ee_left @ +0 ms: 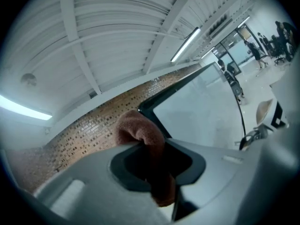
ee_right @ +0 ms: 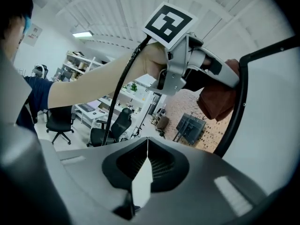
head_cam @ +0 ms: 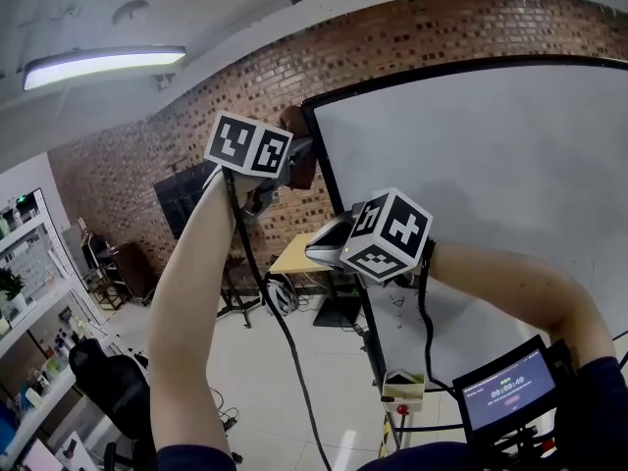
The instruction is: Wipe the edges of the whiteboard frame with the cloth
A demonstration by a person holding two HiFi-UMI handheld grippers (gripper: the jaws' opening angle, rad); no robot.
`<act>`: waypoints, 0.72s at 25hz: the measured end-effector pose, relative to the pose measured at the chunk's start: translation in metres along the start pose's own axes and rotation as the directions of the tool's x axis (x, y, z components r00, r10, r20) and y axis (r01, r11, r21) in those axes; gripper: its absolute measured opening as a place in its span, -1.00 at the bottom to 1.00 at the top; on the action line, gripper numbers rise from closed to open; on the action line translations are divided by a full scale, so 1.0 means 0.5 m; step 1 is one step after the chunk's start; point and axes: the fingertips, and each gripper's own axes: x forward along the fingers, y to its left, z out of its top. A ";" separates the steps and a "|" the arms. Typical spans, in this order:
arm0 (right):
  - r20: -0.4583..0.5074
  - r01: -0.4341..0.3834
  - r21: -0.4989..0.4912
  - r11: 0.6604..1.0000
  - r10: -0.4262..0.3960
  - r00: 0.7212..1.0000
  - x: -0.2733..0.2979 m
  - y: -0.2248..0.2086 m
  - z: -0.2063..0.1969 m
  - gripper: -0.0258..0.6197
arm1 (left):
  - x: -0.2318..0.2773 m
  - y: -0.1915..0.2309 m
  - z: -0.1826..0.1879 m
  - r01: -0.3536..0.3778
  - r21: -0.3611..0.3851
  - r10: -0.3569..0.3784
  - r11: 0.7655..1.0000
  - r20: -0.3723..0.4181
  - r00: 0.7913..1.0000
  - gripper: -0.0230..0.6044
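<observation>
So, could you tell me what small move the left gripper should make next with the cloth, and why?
Probably press the brown terry cloth against the whiteboard's black frame at its upper corner and start sliding along the edge. The left gripper is shut on the cloth, which sits right beside that corner; whether it touches cannot be told. The right gripper is shut and empty.

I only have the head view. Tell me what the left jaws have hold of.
Observer: In the left gripper view, the left gripper has its jaws shut on the brown cloth, which bunches up beyond their tips.
Operator: Now report the right jaws.
Observer: The right gripper view shows the right gripper shut, jaw against jaw, with nothing between them.
</observation>
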 end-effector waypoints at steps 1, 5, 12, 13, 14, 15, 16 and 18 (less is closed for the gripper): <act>0.000 0.008 -0.004 1.000 -0.008 1.000 -0.001 -0.003 0.002 -0.88 | -0.002 0.008 0.010 -0.013 -0.002 0.013 1.000 0.006 1.000 -0.69; 0.005 0.025 -0.013 1.000 -0.025 1.000 0.004 -0.004 0.011 -0.89 | -0.010 0.033 0.033 -0.060 0.027 0.060 0.998 0.002 0.998 -0.69; 0.020 0.037 -0.066 0.997 -0.036 0.999 0.001 -0.003 0.010 -0.88 | -0.030 0.055 0.101 -0.179 0.475 0.190 0.862 0.026 0.982 -0.69; 0.017 0.045 -0.075 0.996 -0.044 0.999 0.003 -0.004 0.008 -0.89 | -0.029 0.056 0.102 -0.174 0.554 0.202 0.814 0.011 0.979 -0.69; 0.014 0.054 -0.082 0.995 -0.053 0.999 0.004 -0.006 0.006 -0.88 | -0.026 0.058 0.103 -0.163 0.621 0.212 0.767 -0.006 0.977 -0.69; 0.013 0.061 -0.083 0.995 -0.060 0.998 0.004 -0.008 0.004 -0.89 | -0.025 0.061 0.107 -0.148 0.676 0.220 0.722 -0.022 0.975 -0.69; 0.013 0.067 -0.081 0.994 -0.066 0.998 0.002 -0.011 0.002 -0.89 | -0.024 0.063 0.112 -0.129 0.720 0.222 0.682 -0.036 0.974 -0.69; 0.013 0.076 -0.079 0.994 -0.075 0.997 -0.002 -0.016 -0.003 -0.89 | -0.023 0.060 0.121 -0.080 0.784 0.215 0.616 -0.069 0.974 -0.69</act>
